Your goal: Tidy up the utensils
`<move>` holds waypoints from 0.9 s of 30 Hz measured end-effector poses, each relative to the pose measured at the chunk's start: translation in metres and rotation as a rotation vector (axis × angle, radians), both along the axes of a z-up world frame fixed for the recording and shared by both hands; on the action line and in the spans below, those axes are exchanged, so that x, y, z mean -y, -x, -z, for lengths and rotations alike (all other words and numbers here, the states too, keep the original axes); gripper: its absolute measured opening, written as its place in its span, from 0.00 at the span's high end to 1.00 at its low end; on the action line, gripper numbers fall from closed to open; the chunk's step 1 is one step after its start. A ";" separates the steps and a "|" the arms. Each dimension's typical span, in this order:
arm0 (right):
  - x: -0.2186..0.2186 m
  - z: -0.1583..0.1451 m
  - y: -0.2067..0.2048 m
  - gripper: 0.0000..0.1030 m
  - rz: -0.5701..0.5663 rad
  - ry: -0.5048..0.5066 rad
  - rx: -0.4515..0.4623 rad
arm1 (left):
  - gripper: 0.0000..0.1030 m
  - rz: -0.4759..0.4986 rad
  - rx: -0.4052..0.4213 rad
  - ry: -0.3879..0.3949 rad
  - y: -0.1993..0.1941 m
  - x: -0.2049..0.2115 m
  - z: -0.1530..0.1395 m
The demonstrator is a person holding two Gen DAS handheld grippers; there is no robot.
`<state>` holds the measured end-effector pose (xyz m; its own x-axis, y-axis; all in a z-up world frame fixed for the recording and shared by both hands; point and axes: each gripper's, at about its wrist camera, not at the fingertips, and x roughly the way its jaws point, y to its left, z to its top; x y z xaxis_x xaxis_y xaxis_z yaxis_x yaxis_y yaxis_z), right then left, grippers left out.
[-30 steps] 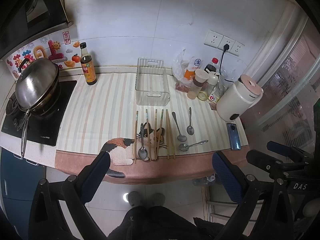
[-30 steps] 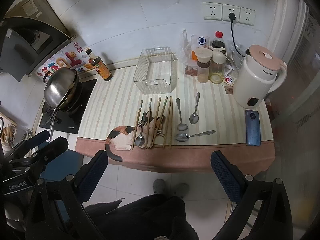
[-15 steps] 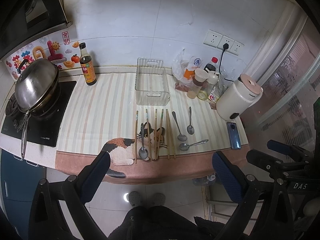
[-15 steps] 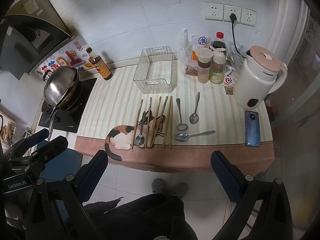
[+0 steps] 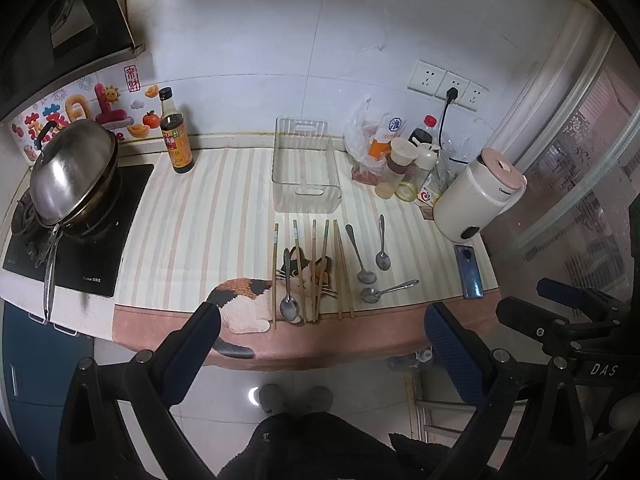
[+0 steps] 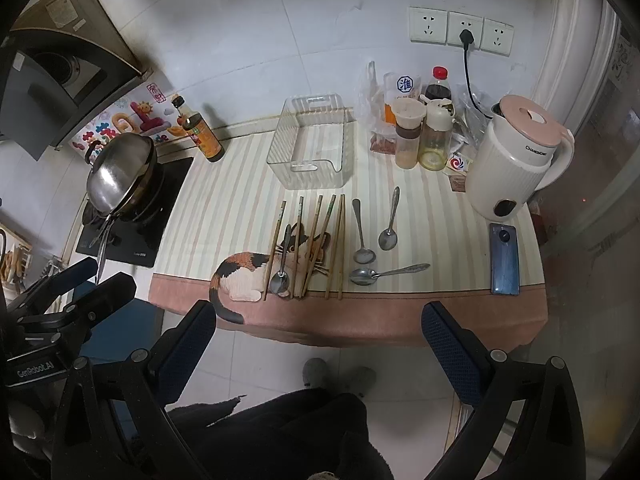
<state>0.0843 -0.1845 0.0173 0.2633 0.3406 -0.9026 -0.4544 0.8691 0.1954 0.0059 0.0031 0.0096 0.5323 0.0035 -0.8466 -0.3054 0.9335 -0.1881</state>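
Left gripper [image 5: 320, 336]: jaws wide apart, empty, held short of the counter's front edge. Ahead of its left jaw and beyond lie the wok [image 5: 74, 170] on the hob and the soy sauce bottle [image 5: 176, 136]. Between and ahead of the jaws, the chopsticks [image 5: 314, 268] lie side by side, long axes running front to back, away from the jaws toward the clear basket [image 5: 306, 176], which stands empty just past their far tips. One spoon [image 5: 289, 304] lies among them, bowl toward the jaws. Further right, two spoons [image 5: 366, 276] [image 5: 383, 260] lie front to back, bowls nearest the jaws; a fourth spoon [image 5: 370, 294] lies crosswise, handle pointing right. Right gripper [image 6: 320, 328]: jaws wide apart, empty, the same row ahead between them; the kettle [image 6: 516, 160] and phone [image 6: 503, 258] lie ahead of its right jaw.
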 end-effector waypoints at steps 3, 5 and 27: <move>0.000 0.000 -0.003 0.00 0.001 0.000 -0.001 | 0.00 0.000 -0.002 0.000 -0.001 -0.001 0.000; 0.000 0.000 -0.002 0.00 -0.001 0.002 0.001 | 0.00 -0.001 -0.002 -0.002 0.000 0.001 0.001; -0.001 -0.001 -0.003 0.00 -0.002 -0.002 0.006 | 0.00 0.000 -0.001 -0.007 -0.001 0.000 0.001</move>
<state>0.0876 -0.1836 0.0182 0.2681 0.3431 -0.9002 -0.4572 0.8678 0.1945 0.0064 0.0034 0.0086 0.5314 0.0095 -0.8471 -0.3052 0.9349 -0.1809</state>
